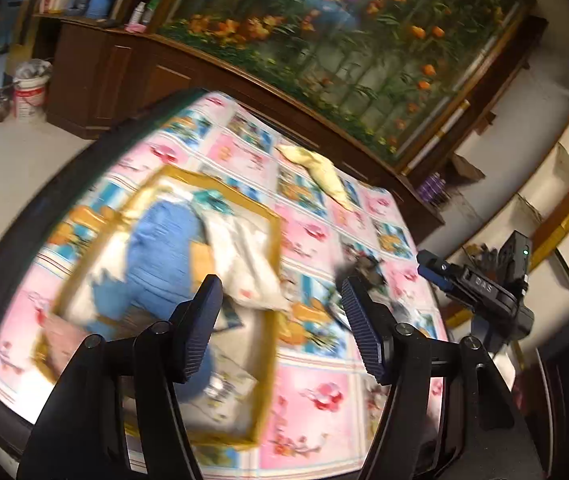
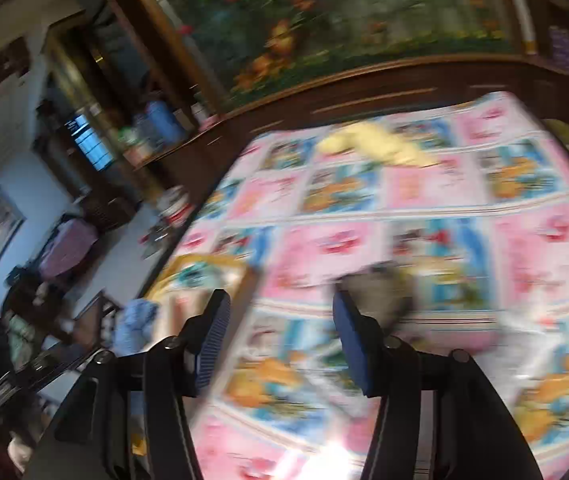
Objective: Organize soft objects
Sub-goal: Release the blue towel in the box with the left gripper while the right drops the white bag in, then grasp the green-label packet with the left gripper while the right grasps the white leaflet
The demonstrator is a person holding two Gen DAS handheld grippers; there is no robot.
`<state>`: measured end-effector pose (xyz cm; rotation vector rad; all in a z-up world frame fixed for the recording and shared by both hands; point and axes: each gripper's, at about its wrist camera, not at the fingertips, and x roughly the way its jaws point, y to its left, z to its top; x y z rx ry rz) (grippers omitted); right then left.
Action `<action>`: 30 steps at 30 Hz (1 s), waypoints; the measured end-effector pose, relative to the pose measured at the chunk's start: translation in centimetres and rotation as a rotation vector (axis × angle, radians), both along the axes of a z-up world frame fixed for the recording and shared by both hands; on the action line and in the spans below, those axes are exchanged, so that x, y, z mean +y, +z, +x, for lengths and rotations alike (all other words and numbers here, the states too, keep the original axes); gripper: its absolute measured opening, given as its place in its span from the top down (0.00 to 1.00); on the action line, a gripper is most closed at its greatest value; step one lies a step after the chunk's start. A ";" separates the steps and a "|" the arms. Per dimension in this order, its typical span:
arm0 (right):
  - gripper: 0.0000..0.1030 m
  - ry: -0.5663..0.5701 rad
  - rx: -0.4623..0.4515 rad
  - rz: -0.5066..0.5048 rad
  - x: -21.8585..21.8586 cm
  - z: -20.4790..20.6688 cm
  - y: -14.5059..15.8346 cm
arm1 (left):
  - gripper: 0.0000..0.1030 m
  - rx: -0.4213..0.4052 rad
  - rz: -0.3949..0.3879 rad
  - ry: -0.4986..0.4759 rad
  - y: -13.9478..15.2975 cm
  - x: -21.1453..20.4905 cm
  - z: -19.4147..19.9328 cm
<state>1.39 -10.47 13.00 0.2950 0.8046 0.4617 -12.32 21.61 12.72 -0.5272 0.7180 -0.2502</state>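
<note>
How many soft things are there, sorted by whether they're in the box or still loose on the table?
In the yellow-rimmed box: at least 3, namely blue cloth, white cloth, teal piece.
Loose: 2, namely yellow cloth, dark grey item.
Total: 5 visible.

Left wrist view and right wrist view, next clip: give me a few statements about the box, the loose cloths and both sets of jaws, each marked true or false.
1. The cardboard box holds a blue cloth. True.
2. The left gripper grips a cloth. False: its jaws are open and empty.
3. A yellow cloth lies on the patterned sheet, outside the box. True.
4. The right gripper has its jaws shut. False: they stand apart.
5. A dark cloth lies inside the box. False: it lies on the sheet.
</note>
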 end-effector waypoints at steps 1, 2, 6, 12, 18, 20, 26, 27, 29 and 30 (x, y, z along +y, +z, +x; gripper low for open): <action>0.47 -0.041 0.002 -0.019 -1.8 -0.1 -0.3 | 0.39 0.007 0.001 -0.032 -0.2 -1.2 0.1; 0.47 -0.073 0.015 -0.032 -3.3 -0.2 -0.7 | 0.39 0.016 0.005 -0.057 -0.5 -2.2 0.1; 0.47 -0.122 0.099 -0.041 -7.2 -0.4 -3.3 | 0.39 0.073 0.043 -0.163 -2.2 -7.0 0.7; 0.47 -0.207 0.143 -0.105 -9.5 1.4 -6.5 | 0.39 0.106 0.085 -0.210 -3.0 -9.9 0.7; 0.46 -0.233 0.156 -0.176 -10.3 2.2 -9.7 | 0.39 0.135 0.180 -0.227 -3.6 -12.3 2.8; 0.46 -0.200 0.133 -0.206 -9.4 2.0 -10.0 | 0.39 0.123 0.227 -0.251 -4.0 -13.9 3.9; 0.43 -0.168 0.070 -0.194 -8.9 1.7 -10.3 | 0.39 0.049 0.398 -0.347 -6.0 -19.6 8.8; 0.43 -0.168 0.071 -0.160 -9.4 1.8 -10.4 | 0.39 0.046 0.417 -0.359 -6.4 -20.2 9.6; 0.43 -0.169 0.081 -0.098 -10.3 1.7 -10.4 | 0.39 0.052 0.455 -0.378 -7.3 -21.3 11.3; 0.43 -0.177 0.088 -0.070 -10.7 1.6 -10.3 | 0.39 0.059 0.470 -0.384 -7.7 -21.8 12.1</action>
